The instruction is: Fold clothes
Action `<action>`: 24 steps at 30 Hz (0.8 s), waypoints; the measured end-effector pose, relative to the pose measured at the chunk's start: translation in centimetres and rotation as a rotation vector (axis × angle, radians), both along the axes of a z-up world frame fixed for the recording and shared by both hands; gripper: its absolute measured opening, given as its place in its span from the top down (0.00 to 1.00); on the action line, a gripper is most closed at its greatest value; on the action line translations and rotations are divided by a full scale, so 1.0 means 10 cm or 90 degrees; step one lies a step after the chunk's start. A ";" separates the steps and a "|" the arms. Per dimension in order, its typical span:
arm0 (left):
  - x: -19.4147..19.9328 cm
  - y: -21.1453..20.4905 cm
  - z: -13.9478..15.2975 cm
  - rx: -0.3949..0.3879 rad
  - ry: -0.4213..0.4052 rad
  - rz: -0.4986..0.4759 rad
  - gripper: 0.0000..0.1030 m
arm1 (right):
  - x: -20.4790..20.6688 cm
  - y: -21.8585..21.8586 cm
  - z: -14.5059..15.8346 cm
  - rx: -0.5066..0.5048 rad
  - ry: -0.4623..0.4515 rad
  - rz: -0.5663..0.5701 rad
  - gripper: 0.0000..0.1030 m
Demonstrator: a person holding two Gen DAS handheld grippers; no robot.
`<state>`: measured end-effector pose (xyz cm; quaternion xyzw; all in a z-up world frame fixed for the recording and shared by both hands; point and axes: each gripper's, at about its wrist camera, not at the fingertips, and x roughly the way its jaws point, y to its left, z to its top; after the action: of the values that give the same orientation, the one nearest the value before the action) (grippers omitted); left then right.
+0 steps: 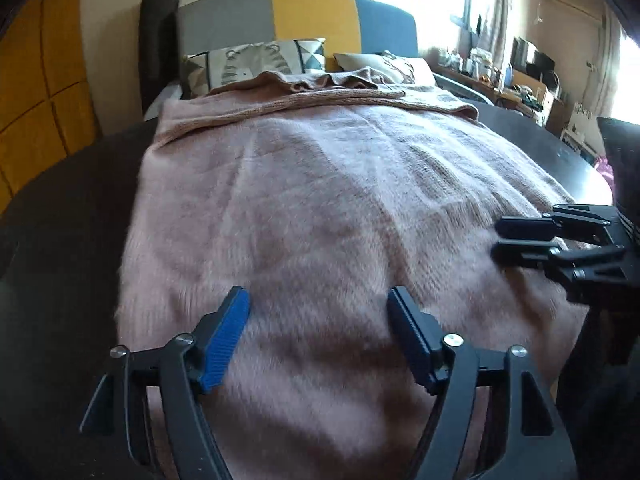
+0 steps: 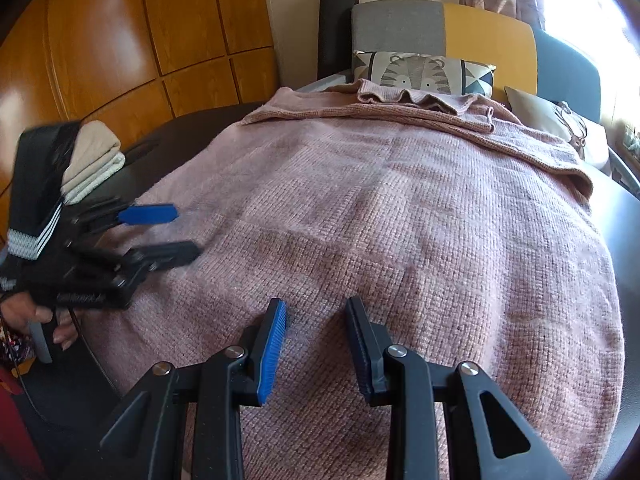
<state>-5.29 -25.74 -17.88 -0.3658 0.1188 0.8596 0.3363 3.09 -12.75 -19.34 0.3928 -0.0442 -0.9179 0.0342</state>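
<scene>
The pink knitted sweater (image 1: 320, 200) lies spread across the dark desk (image 1: 68, 208), its body flat, with a sleeve or upper part (image 2: 400, 114) laid crosswise over its far end and a ruffled edge bunched beyond that. Whether this is a partial fold or merely how the garment lies cannot be settled. The left gripper (image 1: 318, 308) hangs just over the near hem, jaws wide apart and holding nothing; the right gripper (image 2: 316, 320) sits beside it over the same near part, jaws open more narrowly, likewise empty. A folded beige garment (image 2: 94, 160) rests on the desk to the left. Risks, as judged: the fuzzy knit may snag on the ribbed pads or be pinched through one layer only, dragging the cloth askew; uneven lift between the two grippers would skew any crease; the crosswise part could slip off.
</scene>
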 end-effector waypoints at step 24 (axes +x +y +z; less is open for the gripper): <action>0.36 -0.70 0.06 -0.024 0.005 0.000 0.19 | 0.02 0.01 -0.01 -0.007 0.011 -0.002 0.70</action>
<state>-1.67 -32.74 -17.29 -0.3691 0.1365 0.8584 0.3289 3.32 -12.66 -19.48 0.3844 -0.0492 -0.9212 0.0356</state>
